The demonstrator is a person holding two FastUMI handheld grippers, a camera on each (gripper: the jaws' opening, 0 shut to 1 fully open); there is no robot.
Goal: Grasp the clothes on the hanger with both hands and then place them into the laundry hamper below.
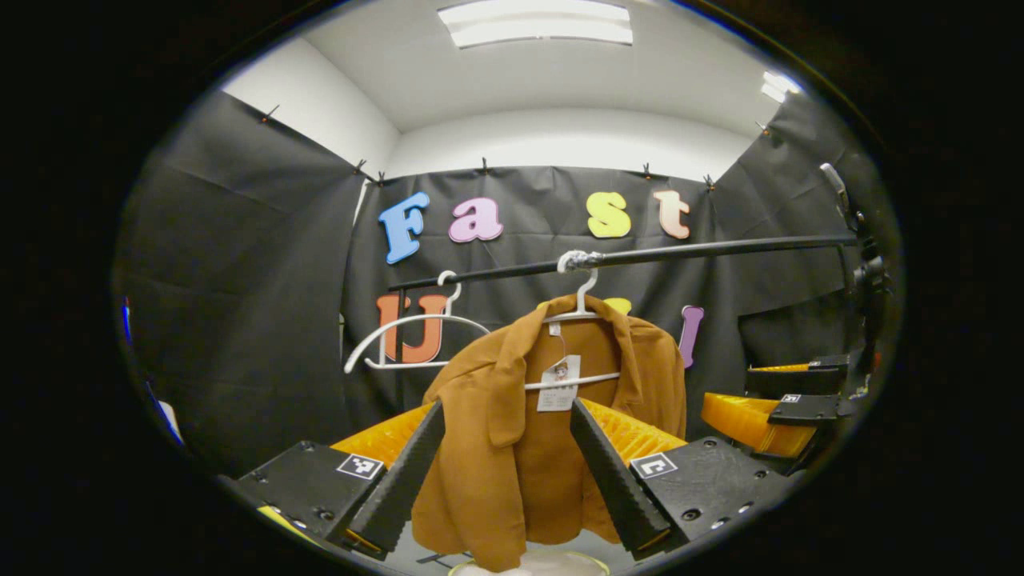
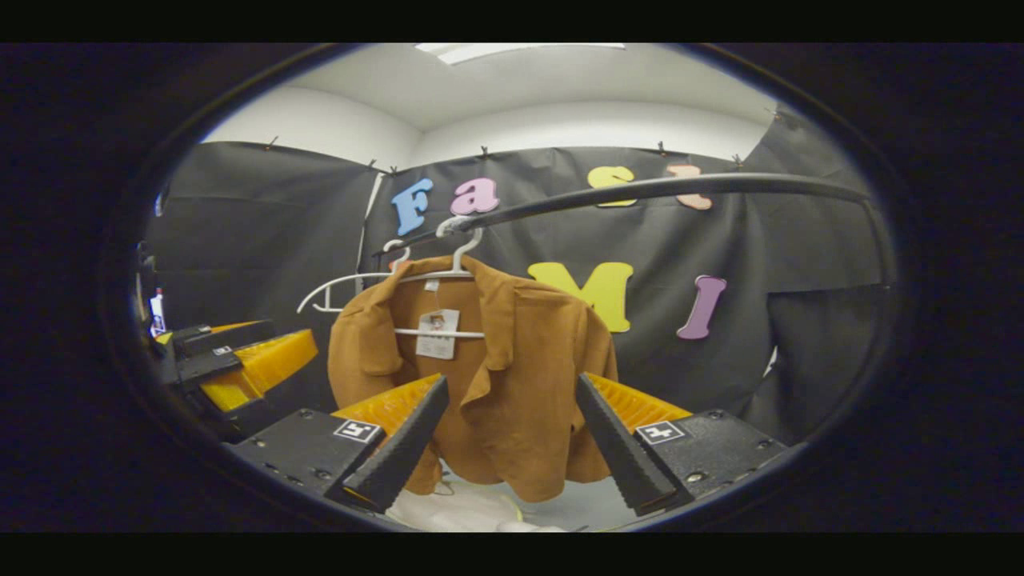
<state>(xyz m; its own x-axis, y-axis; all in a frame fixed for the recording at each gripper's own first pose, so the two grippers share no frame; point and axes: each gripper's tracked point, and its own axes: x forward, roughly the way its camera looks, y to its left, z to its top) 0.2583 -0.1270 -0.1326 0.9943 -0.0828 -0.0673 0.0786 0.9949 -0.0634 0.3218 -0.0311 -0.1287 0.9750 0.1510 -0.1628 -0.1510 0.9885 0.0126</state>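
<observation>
A brown jacket (image 1: 528,432) hangs open-fronted on a white hanger (image 1: 578,312) hooked over a black rail (image 1: 688,252); a paper tag (image 1: 558,384) dangles at its collar. My left gripper (image 1: 506,420) stands open a short way in front of the jacket, its fingers framing the garment without touching it. In the right gripper view the same jacket (image 2: 512,360) hangs left of centre, and my right gripper (image 2: 512,392) is open before its lower half, apart from it. The other gripper (image 1: 788,408) appears at the right edge of the left gripper view, and at the left edge (image 2: 232,364) of the right gripper view.
A second white hanger (image 1: 412,332) hangs bare on the rail to the jacket's left. Below the jacket a pale round rim with white cloth (image 1: 532,564) peeks in; the same pale cloth (image 2: 472,508) lies under the jacket's hem in the right gripper view. A stand (image 1: 860,264) holds the rail's right end.
</observation>
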